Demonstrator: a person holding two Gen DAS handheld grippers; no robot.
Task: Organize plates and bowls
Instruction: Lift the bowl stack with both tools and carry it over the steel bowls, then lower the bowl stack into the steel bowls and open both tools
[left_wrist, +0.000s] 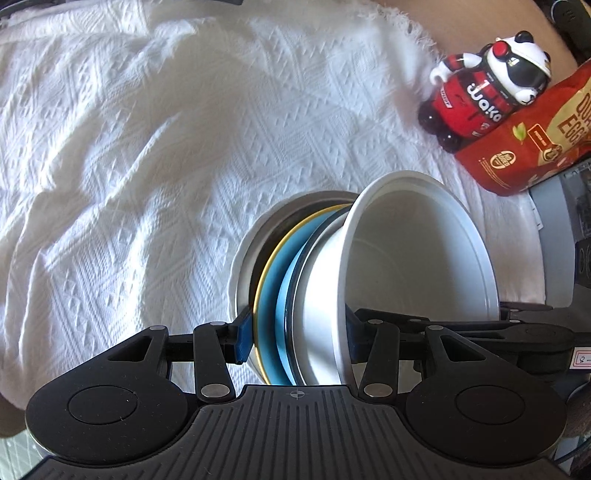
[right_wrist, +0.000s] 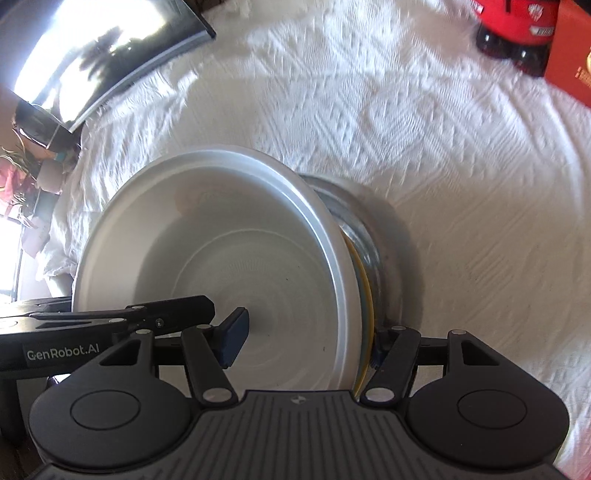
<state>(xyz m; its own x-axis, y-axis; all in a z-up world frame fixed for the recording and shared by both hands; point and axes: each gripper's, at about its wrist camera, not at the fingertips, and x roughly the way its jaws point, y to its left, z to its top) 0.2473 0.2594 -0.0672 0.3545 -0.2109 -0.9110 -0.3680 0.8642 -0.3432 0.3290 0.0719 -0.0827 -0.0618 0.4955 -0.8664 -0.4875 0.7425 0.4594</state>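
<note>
White bowl (left_wrist: 406, 266), diamond-patterned white cloth (left_wrist: 147, 147)

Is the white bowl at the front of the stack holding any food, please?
No, the white bowl is bare inside; only its plain white floor and wall show.

The left tool (left_wrist: 295, 341) is matte black: a ribbed grey-black housing at six o'clock carries a small crosshair mark, flanked at eight and four o'clock by two round discs with inset circles. Black linkage bars with silver rivets lead to blue pads (left_wrist: 243, 338). The right tool (right_wrist: 301, 341) is built the same, with blue pads (right_wrist: 232, 339). At nine o'clock in its view, a black bar reads "GenRobot.AI" in white.
</note>
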